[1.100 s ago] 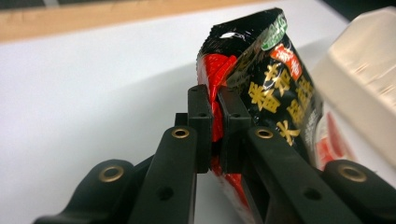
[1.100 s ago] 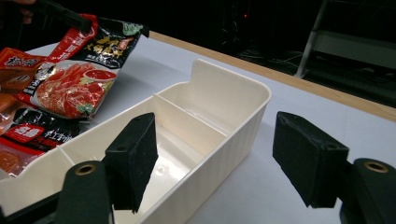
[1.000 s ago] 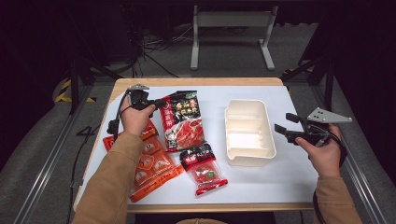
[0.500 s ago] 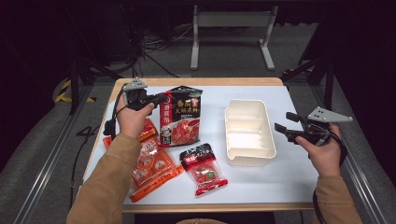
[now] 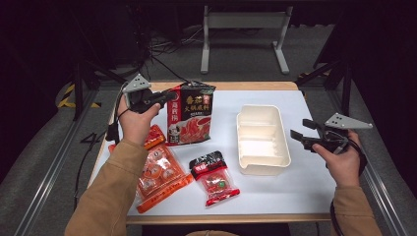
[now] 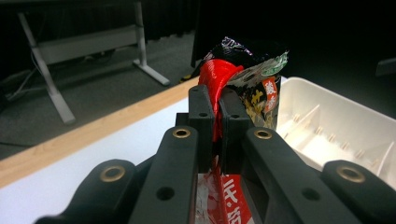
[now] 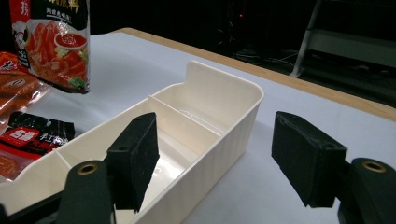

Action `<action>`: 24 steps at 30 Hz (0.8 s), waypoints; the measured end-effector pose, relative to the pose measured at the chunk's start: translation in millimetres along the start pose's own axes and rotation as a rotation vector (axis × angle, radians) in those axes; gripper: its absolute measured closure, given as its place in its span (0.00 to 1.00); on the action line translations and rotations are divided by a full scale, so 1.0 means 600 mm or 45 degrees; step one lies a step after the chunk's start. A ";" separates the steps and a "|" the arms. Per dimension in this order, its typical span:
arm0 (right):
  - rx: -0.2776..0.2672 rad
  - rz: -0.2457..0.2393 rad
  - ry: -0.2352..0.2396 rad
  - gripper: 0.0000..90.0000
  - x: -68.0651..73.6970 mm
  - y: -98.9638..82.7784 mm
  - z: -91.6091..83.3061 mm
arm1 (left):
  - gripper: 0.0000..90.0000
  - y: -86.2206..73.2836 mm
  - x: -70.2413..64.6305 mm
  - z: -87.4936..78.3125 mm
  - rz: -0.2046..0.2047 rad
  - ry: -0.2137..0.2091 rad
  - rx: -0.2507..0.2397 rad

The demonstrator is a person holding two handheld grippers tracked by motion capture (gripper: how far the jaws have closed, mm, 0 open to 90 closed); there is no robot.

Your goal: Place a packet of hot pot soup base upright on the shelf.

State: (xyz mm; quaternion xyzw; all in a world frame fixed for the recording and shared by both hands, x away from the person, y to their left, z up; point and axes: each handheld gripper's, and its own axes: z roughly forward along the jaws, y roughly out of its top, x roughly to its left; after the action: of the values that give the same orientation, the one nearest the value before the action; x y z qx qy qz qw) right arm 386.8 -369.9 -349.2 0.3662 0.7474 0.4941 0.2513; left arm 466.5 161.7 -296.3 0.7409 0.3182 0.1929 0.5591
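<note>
Since the earlier frame the left gripper (image 5: pixel 164 97) has raised the black-and-red sauce pouch (image 5: pixel 189 114) off the white table (image 5: pixel 223 98), so it now hangs upright. Its jaws are pinched tight on the pouch's top edge (image 6: pixel 219 93). The pouch sits at ten o'clock from the cream divided tray (image 5: pixel 261 140). At three o'clock of the tray, the right gripper (image 5: pixel 301 136) hovers with jaws wide and nothing between them (image 7: pixel 215 154). Orange packets (image 5: pixel 160 172) and a small red packet (image 5: pixel 215 178) lie toward seven o'clock.
</note>
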 end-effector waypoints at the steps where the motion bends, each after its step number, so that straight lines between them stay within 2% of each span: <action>1: 0.000 -0.001 -0.001 0.36 0.000 0.000 0.000 | 0.96 0.002 -0.001 0.000 0.005 0.001 -0.006; 6: 0.003 0.013 -0.008 0.37 -0.003 -0.002 -0.005 | 0.96 0.015 -0.008 -0.001 0.042 0.010 -0.038; 13: -0.006 0.027 -0.002 0.37 0.000 0.000 -0.012 | 0.96 0.024 -0.017 -0.002 0.053 -0.026 -0.077; 20: -0.037 0.053 0.053 0.37 0.011 0.016 -0.014 | 0.96 0.036 -0.034 -0.003 0.079 -0.077 -0.104; 24: -0.063 0.072 0.116 0.38 0.019 0.036 -0.011 | 0.96 0.043 -0.049 -0.001 0.092 -0.114 -0.117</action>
State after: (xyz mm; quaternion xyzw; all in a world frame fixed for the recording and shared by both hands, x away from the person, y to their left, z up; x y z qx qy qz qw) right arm 381.8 -359.2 -326.8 0.3579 0.7350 0.5355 0.2121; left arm 451.7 137.6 -269.4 0.7335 0.2567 0.1940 0.5987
